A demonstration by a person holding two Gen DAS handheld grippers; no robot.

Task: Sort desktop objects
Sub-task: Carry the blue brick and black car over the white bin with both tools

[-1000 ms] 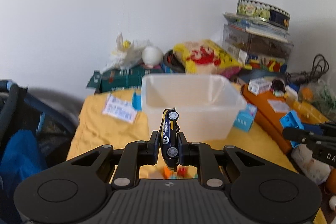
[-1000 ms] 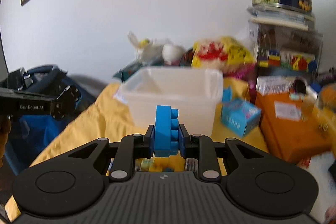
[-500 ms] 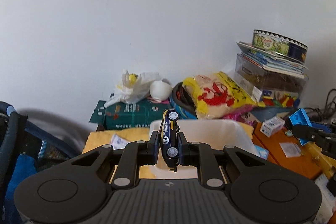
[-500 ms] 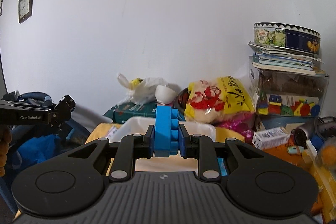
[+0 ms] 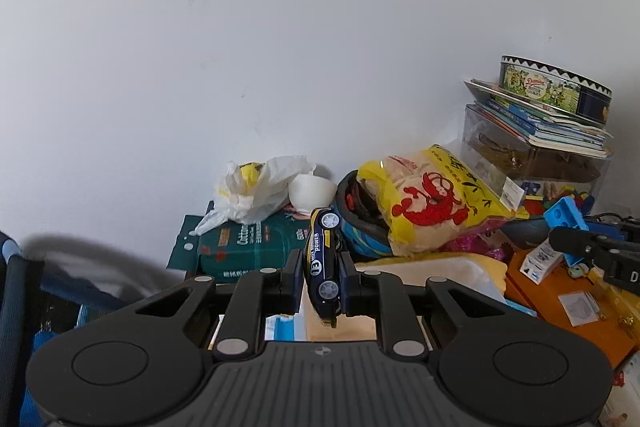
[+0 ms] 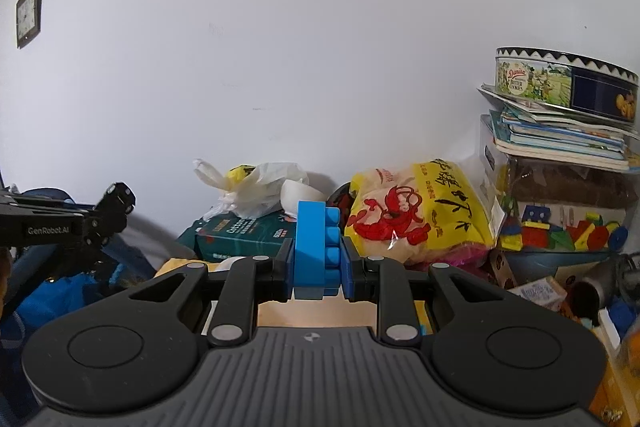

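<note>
Between the pads of my left tool (image 5: 322, 277) a dark toy car (image 5: 322, 269) stands nose-up, clamped by its flanks; my right tool (image 6: 318, 269) is clamped just as firmly on a blue building brick (image 6: 316, 251), studs facing right. Since a second ago both hands have lifted and carried forward: the clear plastic bin that filled the middle of each view then has dropped almost out of sight beneath the tools, and only a pale strip of its rim (image 5: 472, 269) shows now on the yellow-covered desk. I judge that both toys now hang over or close to the bin, so the release is near, though I cannot see its opening to confirm the line.

Room ahead is tight. Along the desk's far edge, against the wall, sit a green tissue pack (image 5: 248, 247), a white plastic bag (image 5: 256, 193), a white bowl (image 5: 312, 191) and a yellow snack bag (image 5: 428, 205); at the far right corner a cookie tin (image 6: 564, 85) tops a stack of books. Open space lies above and straight down. The right tool, with its brick, hangs well to the right in the left view, so the two have clearance.
</note>
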